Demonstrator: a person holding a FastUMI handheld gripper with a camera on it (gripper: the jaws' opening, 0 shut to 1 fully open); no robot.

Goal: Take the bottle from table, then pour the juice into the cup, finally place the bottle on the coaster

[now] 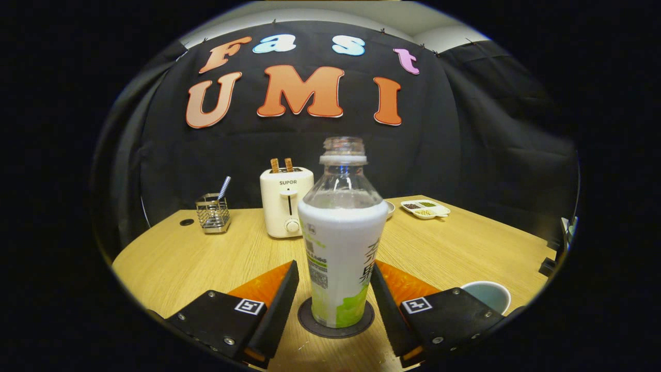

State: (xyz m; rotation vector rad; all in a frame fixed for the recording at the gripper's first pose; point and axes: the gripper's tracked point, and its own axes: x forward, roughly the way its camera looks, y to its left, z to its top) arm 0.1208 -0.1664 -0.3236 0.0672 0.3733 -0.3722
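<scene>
An uncapped plastic bottle with a white and green label stands upright on a dark round coaster on the wooden table. It holds white liquid up to its shoulder. My gripper is open, with one finger on each side of the bottle's lower body. A narrow gap shows between the left finger and the bottle, while the right finger is very close to it. A pale cup sits just past the right finger, partly hidden by it.
Beyond the bottle stand a cream toaster with two slices in it, a wire holder with a straw, and a small divided dish of condiments. A dark hole lies in the tabletop near the holder.
</scene>
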